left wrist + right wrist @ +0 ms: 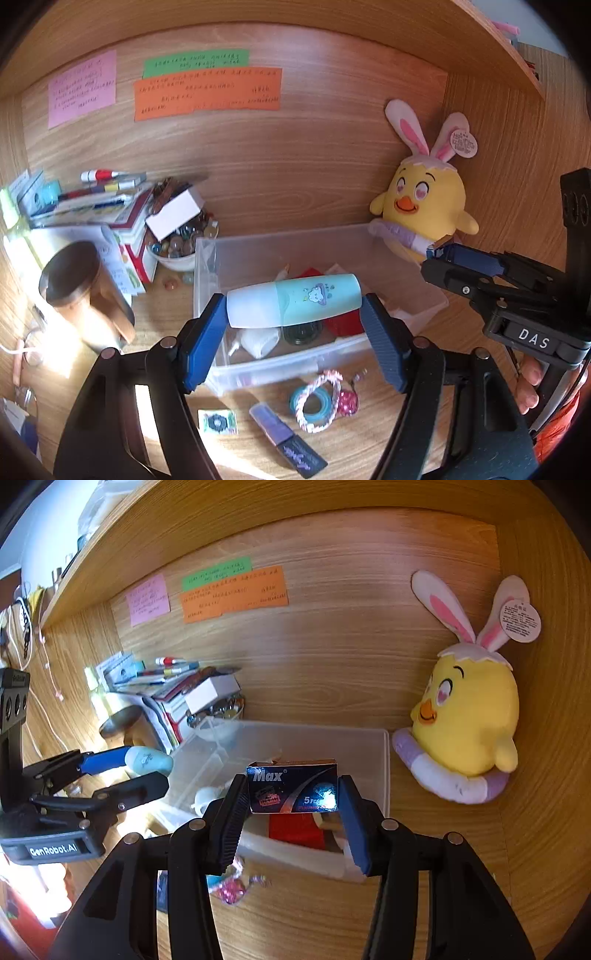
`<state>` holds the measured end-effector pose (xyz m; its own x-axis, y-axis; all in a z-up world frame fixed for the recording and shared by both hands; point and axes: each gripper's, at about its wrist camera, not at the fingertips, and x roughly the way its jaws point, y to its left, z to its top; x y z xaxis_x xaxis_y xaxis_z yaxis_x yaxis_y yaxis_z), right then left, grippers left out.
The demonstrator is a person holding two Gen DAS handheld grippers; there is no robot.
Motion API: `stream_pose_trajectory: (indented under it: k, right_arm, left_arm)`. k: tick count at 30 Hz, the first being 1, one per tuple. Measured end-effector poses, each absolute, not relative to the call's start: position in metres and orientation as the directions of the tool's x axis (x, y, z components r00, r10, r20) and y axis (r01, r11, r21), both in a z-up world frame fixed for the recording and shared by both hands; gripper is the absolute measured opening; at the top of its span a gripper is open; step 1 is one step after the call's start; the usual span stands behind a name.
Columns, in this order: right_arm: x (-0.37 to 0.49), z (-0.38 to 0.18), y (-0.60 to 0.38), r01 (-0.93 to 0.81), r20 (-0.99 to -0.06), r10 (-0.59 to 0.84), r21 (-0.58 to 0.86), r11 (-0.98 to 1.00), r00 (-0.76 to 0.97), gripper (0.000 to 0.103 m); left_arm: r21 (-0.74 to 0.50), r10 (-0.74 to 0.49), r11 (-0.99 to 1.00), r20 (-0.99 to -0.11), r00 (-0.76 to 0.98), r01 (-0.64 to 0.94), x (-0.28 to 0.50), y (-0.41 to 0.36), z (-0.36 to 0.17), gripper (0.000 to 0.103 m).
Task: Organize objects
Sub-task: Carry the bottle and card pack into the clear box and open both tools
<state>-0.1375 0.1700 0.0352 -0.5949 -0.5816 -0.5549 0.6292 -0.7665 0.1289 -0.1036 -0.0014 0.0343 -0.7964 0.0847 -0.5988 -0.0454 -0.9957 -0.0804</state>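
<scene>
Left gripper point(293, 306) clamps a pale teal highlighter point(293, 303) crosswise between its blue pads, held above the clear plastic bin point(258, 363) on the wooden desk point(369, 435). Right gripper point(291, 794) clamps a dark blue "Max" box point(293, 789) over the same bin, left of the yellow chick plush point(467, 716).

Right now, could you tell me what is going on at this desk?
A person is tidying desk clutter with two handheld claws. The left claw grips a mint-green highlighter sideways above the clear plastic bin. The right claw holds a small dark blue box marked Max over the same bin. Some items already lie inside; a tape roll and woven bracelet are on the desk in front.
</scene>
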Motion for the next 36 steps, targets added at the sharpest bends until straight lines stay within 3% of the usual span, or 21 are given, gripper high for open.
stream_pose_trajectory:
  k: [10, 36]
  right_arm:
    - [-0.159, 0.04, 0.156, 0.612, -0.556, -0.553, 0.097, -0.785, -0.62, 0.045]
    - [-0.185, -0.031, 0.114, 0.642, -0.709, -0.476, 0.044, -0.766, -0.52, 0.045]
  left_arm:
    - [-0.086, 0.083, -0.996, -0.601, -0.795, -0.039, -0.131, -0.005, 0.041, 0.073]
    - [-0.15, 0.096, -0.988, -0.739, -0.667, 0.023, -0.18, -0.028, -0.026, 0.073]
